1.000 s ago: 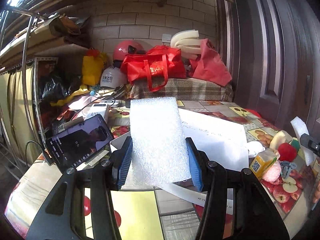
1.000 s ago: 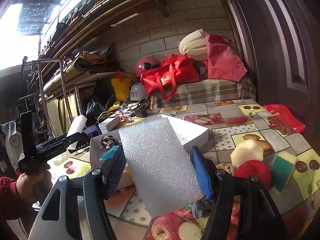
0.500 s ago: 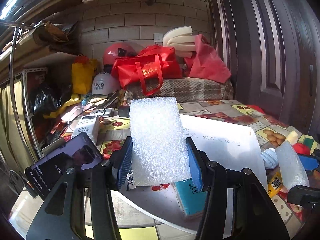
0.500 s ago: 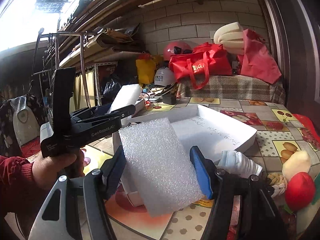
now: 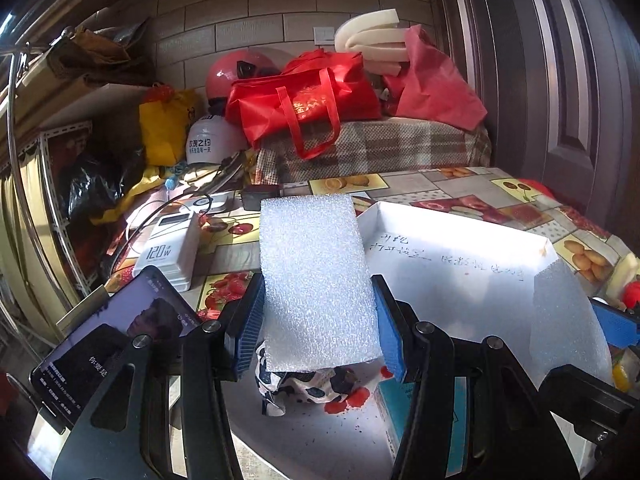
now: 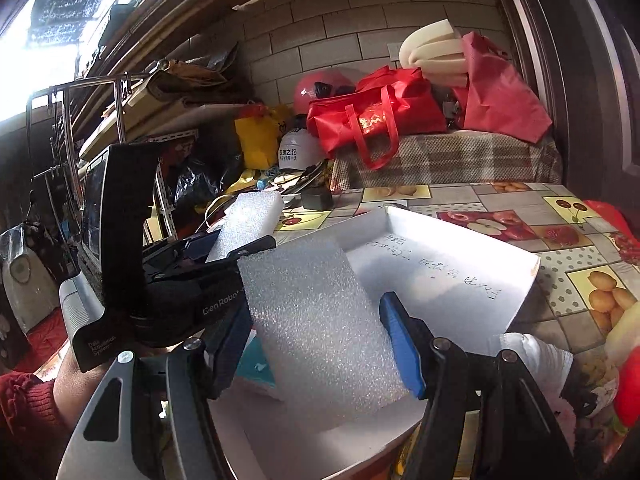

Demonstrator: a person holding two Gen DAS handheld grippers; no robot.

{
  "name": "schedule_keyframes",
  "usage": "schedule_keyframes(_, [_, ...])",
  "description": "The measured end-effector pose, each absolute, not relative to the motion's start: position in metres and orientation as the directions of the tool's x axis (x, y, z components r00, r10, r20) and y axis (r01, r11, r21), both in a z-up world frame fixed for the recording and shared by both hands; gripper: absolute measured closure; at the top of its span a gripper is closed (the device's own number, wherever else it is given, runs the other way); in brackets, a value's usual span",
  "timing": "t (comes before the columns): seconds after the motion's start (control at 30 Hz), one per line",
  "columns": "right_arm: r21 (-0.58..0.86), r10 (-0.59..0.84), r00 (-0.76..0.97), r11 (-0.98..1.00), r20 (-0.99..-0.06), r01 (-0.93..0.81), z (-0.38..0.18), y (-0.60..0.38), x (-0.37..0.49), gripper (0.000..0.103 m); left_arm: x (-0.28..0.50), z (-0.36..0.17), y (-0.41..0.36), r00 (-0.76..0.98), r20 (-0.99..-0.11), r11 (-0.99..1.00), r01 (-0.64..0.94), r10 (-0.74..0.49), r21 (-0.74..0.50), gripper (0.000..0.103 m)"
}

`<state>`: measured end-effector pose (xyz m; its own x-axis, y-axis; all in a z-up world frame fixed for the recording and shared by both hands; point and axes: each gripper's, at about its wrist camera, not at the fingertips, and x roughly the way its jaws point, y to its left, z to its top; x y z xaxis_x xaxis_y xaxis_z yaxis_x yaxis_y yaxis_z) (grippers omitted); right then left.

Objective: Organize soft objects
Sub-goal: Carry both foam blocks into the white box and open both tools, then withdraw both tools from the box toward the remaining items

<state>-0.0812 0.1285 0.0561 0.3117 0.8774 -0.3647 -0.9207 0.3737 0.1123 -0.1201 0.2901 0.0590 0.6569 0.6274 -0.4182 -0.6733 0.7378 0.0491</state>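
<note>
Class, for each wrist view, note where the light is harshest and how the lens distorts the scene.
Left wrist view: sunlight glares on the white box; the door frame bows from fisheye. Right wrist view: the upper-left window is blown out white; brick courses curve.

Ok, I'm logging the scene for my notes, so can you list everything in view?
foam pad: two, white, one in each tongs over the box
box: one, white, open, on table
patterned cloth: one, white with black spots, inside box
table: one, fruit-print cover
phone: one, black, left of box
charger: one, white, behind phone
tote bag: one, red, behind the table
helmet: one, pink, beside bag
left tongs: black, blue pads
right tongs: same
hand: one, red sleeve
</note>
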Motion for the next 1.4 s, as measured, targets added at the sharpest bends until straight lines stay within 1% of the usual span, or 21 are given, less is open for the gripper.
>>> schedule_keyframes(0.23, [0.118,0.845,0.374,0.446,-0.382,-0.887,0.056,0.133,-0.070,0.038,-0.096,0.053,0.285,0.634,-0.474,0.763,-0.630,0.611,0.142,0.052])
schedule_keyframes(0.33, [0.115,0.838,0.386,0.458,-0.385,-0.881,0.057,0.134,-0.068,0.038,-0.091,0.052,0.284,0.628,-0.487,0.769,-0.618,0.607,0.163,0.051])
schedule_keyframes(0.43, [0.118,0.828,0.404,0.479,-0.388,-0.870,0.058,0.134,-0.064,0.038,-0.083,0.049,0.287,0.610,-0.517,0.772,-0.610,0.600,0.177,0.051])
schedule_keyframes(0.5, [0.126,0.820,0.412,0.494,-0.397,-0.860,0.057,0.135,-0.060,0.036,-0.081,0.048,0.288,0.602,-0.530,0.774,-0.607,0.597,0.181,0.049])
schedule_keyframes(0.53, [0.129,0.817,0.414,0.498,-0.403,-0.857,0.057,0.135,-0.059,0.036,-0.080,0.048,0.287,0.597,-0.530,0.770,-0.611,0.602,0.187,0.045])
schedule_keyframes(0.6, [0.127,0.805,0.429,0.516,-0.408,-0.847,0.057,0.135,-0.058,0.013,-0.081,0.048,0.285,0.592,-0.520,0.762,-0.615,0.616,0.202,0.005])
schedule_keyframes(0.63, [0.125,0.803,0.438,0.523,-0.405,-0.843,0.057,0.134,-0.059,0.009,-0.081,0.049,0.283,0.594,-0.511,0.761,-0.614,0.621,0.211,0.000])
schedule_keyframes(0.67, [0.123,0.803,0.444,0.526,-0.399,-0.841,0.057,0.133,-0.059,0.001,-0.082,0.049,0.280,0.596,-0.499,0.757,-0.614,0.629,0.222,0.000])
schedule_keyframes(0.7, [0.120,0.804,0.446,0.526,-0.392,-0.842,0.057,0.132,-0.061,0.000,-0.082,0.049,0.277,0.596,-0.487,0.753,-0.615,0.639,0.236,0.000])
schedule_keyframes(0.77, [0.113,0.808,0.453,0.525,-0.377,-0.843,0.059,0.130,-0.063,0.000,-0.082,0.049,0.273,0.594,-0.470,0.744,-0.617,0.653,0.255,0.000])
schedule_keyframes(0.9, [0.110,0.816,0.460,0.524,-0.350,-0.845,0.061,0.127,-0.065,0.000,-0.086,0.051,0.274,0.594,-0.454,0.735,-0.630,0.664,0.252,0.000])
schedule_keyframes(1.2, [0.136,0.838,0.460,0.513,-0.295,-0.848,0.064,0.118,-0.066,0.000,-0.105,0.058,0.281,0.600,-0.404,0.703,-0.689,0.690,0.177,0.000])
schedule_keyframes(1.4, [0.151,0.840,0.452,0.510,-0.299,-0.847,0.063,0.112,-0.066,0.000,-0.112,0.060,0.278,0.610,-0.374,0.697,-0.699,0.699,0.161,0.000])
